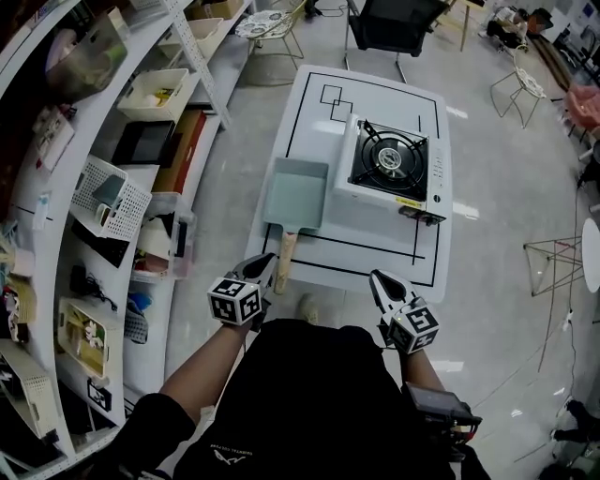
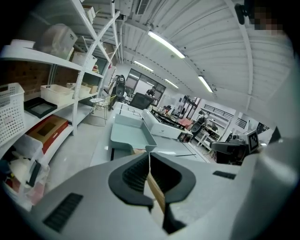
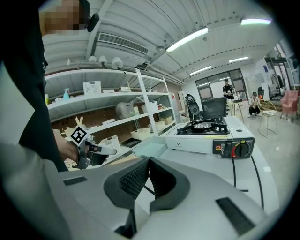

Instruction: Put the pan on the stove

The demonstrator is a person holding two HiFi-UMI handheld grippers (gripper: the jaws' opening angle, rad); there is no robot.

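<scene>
A pale green square pan (image 1: 296,192) with a wooden handle (image 1: 286,251) lies on the left side of the white table (image 1: 375,246). The portable gas stove (image 1: 394,167) stands to its right with a bare burner. My left gripper (image 1: 268,268) hovers shut just above the end of the handle. In the left gripper view the wooden handle (image 2: 157,193) shows through the hollow behind the touching tips of the left gripper (image 2: 149,153), not clamped. My right gripper (image 1: 379,283) is shut and empty at the table's near edge, facing the stove (image 3: 211,133).
White shelving (image 1: 141,178) with baskets, trays and boxes runs along the left, close to the table. A black chair (image 1: 394,23) stands at the table's far end. A wire stool (image 1: 553,253) stands to the right. People are far back in the room.
</scene>
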